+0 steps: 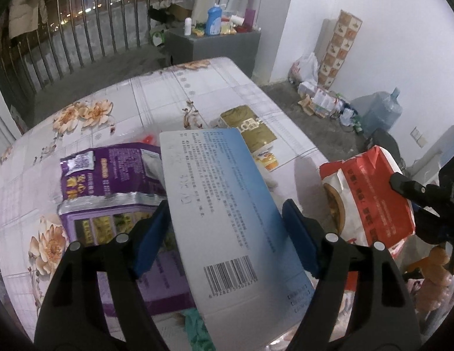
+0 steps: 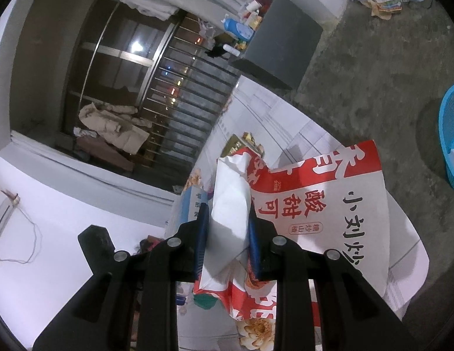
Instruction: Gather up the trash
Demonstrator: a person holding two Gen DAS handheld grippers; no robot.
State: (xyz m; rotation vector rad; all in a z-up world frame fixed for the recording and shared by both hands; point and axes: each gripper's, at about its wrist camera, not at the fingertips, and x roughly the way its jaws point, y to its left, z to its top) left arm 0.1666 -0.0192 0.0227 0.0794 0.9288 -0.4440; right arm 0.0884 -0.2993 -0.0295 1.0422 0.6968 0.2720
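My left gripper (image 1: 227, 219) is shut on a white and blue carton (image 1: 221, 193) with a barcode, its blue pads against the carton's two long sides above the table. Under it lie a purple snack bag (image 1: 109, 175) and a gold packet (image 1: 250, 128) on the floral tablecloth (image 1: 109, 102). My right gripper (image 2: 227, 213) is shut on a folded white flap of a red and white paper bag (image 2: 314, 204). That bag (image 1: 370, 199) and the right gripper (image 1: 408, 187) also show at the right of the left wrist view. The carton (image 2: 191, 201) peeks out left of the bag.
A blue plastic basket (image 2: 452, 134) stands on the concrete floor right of the table. A grey cabinet (image 1: 215, 46) with bottles stands beyond the table by a railing. Litter (image 1: 320, 99) and a water jug (image 1: 379, 111) lie along the white wall.
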